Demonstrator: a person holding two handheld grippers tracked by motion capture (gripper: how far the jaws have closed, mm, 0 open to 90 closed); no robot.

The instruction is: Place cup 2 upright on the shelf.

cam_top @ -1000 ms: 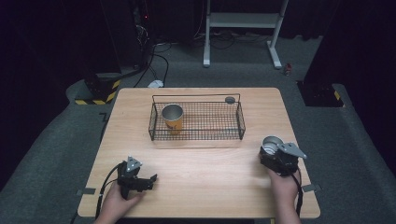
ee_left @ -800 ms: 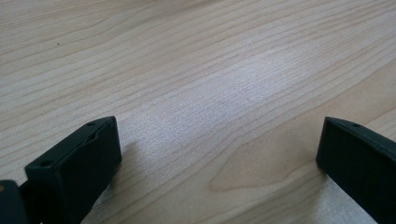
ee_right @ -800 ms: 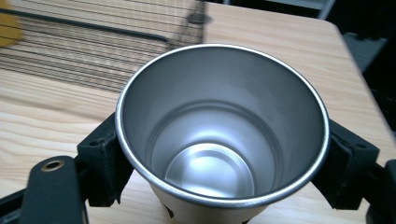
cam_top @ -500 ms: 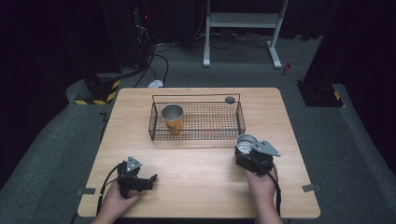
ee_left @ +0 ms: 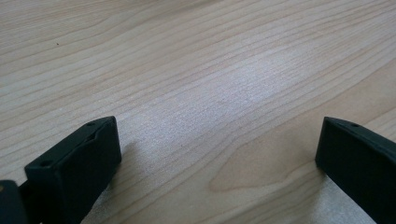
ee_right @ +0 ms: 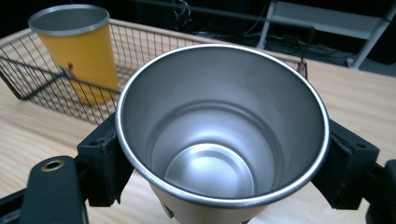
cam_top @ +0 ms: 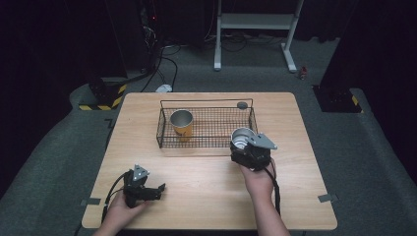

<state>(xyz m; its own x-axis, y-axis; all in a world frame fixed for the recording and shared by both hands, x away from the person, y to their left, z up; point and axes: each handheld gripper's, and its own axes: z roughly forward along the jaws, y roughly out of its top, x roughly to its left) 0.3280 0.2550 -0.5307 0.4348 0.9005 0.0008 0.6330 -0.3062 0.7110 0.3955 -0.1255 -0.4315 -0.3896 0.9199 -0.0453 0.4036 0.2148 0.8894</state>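
Observation:
My right gripper (cam_top: 244, 147) is shut on a steel cup (cam_top: 241, 137), held upright at the front right corner of the black wire basket (cam_top: 206, 143). In the right gripper view the cup (ee_right: 219, 140) sits between both jaws, its inside bare metal. A yellow cup with a steel rim (cam_top: 182, 124) stands inside the basket at its left end; it also appears as the yellow cup (ee_right: 77, 46) beyond the mesh. My left gripper (cam_top: 156, 190) rests open on the table near the front left, and the left gripper view has bare wood between its jaws.
A small dark round object (cam_top: 242, 104) lies on the wooden table (cam_top: 206, 196) behind the basket's far right corner. Grey floor surrounds the table, with cables and a white stand frame (cam_top: 255, 29) beyond it.
My right gripper has carried the steel cup leftward and away from me, from the table's right side to the basket's front right corner. The left gripper has stayed put.

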